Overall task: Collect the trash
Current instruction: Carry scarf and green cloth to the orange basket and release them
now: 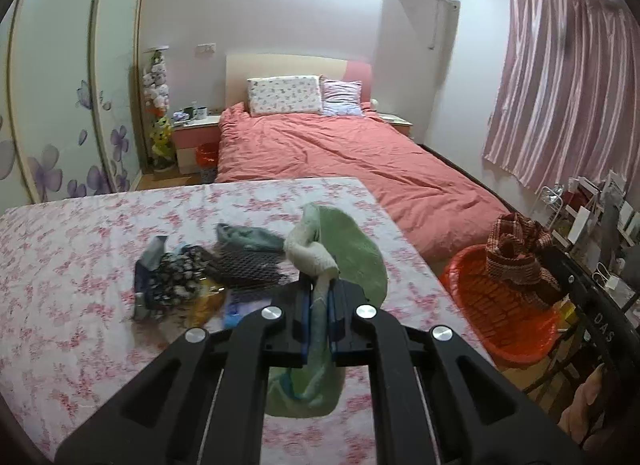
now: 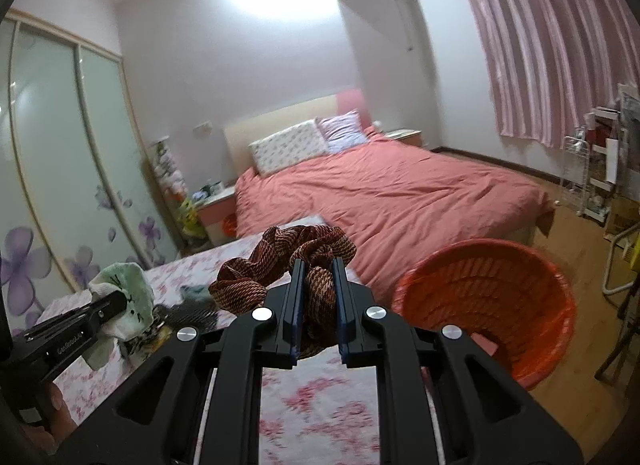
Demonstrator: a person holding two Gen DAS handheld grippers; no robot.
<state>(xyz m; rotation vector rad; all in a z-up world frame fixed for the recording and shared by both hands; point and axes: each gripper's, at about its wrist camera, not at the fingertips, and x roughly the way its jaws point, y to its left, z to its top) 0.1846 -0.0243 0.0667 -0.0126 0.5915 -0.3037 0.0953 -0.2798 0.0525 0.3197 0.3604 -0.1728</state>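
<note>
My left gripper (image 1: 319,297) is shut on a green and white cloth (image 1: 352,253) and holds it above the floral table (image 1: 80,265). My right gripper (image 2: 316,289) is shut on a red-brown woven cloth (image 2: 280,261), held near the table's right edge. In the left wrist view that woven cloth (image 1: 516,257) hangs over the orange basket (image 1: 492,317). The left gripper with the green cloth (image 2: 128,297) also shows at the left of the right wrist view. A pile of dark cloths and wrappers (image 1: 208,269) lies on the table.
The orange basket (image 2: 488,297) stands on the wood floor right of the table. A bed with a pink duvet (image 1: 340,153) lies beyond. A wardrobe (image 1: 60,105) is at left; a shelf rack (image 2: 592,177) and dark chair (image 1: 592,305) at right.
</note>
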